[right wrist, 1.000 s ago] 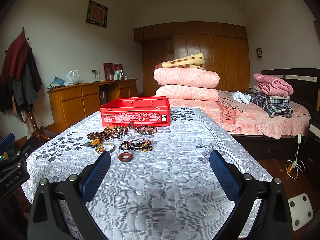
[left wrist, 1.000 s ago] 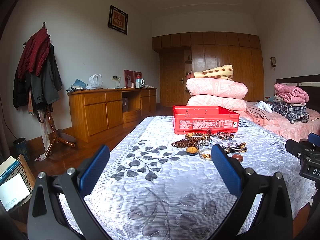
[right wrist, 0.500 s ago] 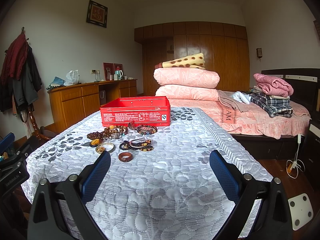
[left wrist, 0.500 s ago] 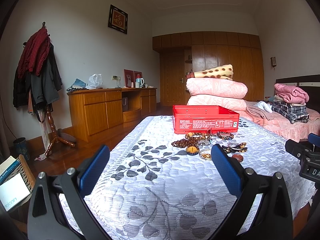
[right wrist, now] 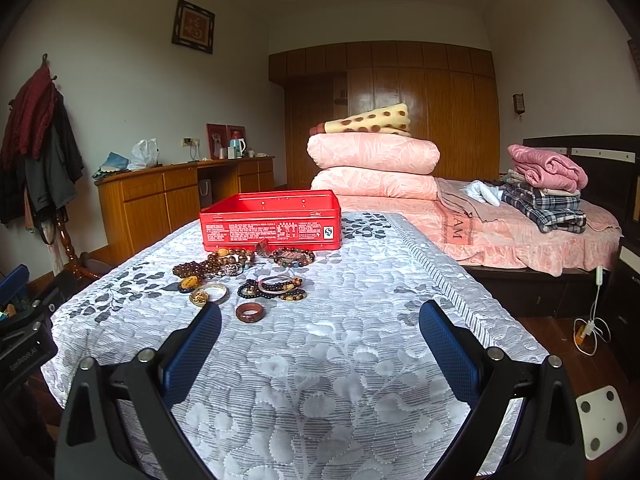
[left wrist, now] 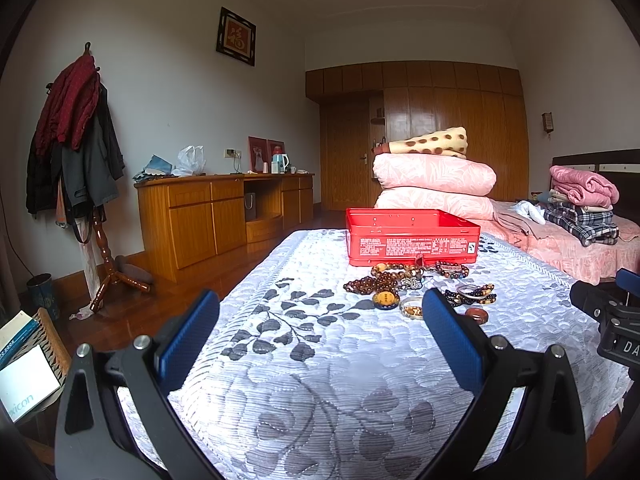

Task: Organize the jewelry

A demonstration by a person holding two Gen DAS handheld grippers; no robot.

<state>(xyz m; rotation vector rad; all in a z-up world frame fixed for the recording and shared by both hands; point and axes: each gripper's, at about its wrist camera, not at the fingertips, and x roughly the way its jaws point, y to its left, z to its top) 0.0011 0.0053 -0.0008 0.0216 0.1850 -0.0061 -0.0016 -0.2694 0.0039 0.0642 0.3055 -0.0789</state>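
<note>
Ahead of both my grippers, on the quilted grey-and-white cover (right wrist: 344, 364): one lot of jewelry, unsorted, and one open red tin (right wrist: 271, 220).

Item: red tin, lid off, standing at the far side of the lot, nothing visible inside from this low angle.

Item: brown bead bracelets (right wrist: 216, 264), heaped just in front of the tin, left of centre from my right gripper.

Item: darker bead bracelets with a thin bangle (right wrist: 276, 286), lying together, nearer to me.

Item: amber oval pendant (right wrist: 188, 282) and a pale bangle (right wrist: 210, 294), just beside each other.

Item: reddish-brown ring (right wrist: 249, 313), alone, nearest piece to my right gripper, just beyond its left fingertip.

Tools: my left gripper (left wrist: 320, 330), jaws spread wide, empty, hanging low over the near end of the cover. My right gripper (right wrist: 320, 338), likewise wide and empty.

Change since a second ago: none. Neither gripper has moved, no piece has shifted, and the views match the earlier ones.

Status, as I judge it: sorting not begun. Every piece lies outside the tin. The lone ring looks the easiest first pick, being apart from the tangle; the heaped beads may drag their neighbours along.
</note>
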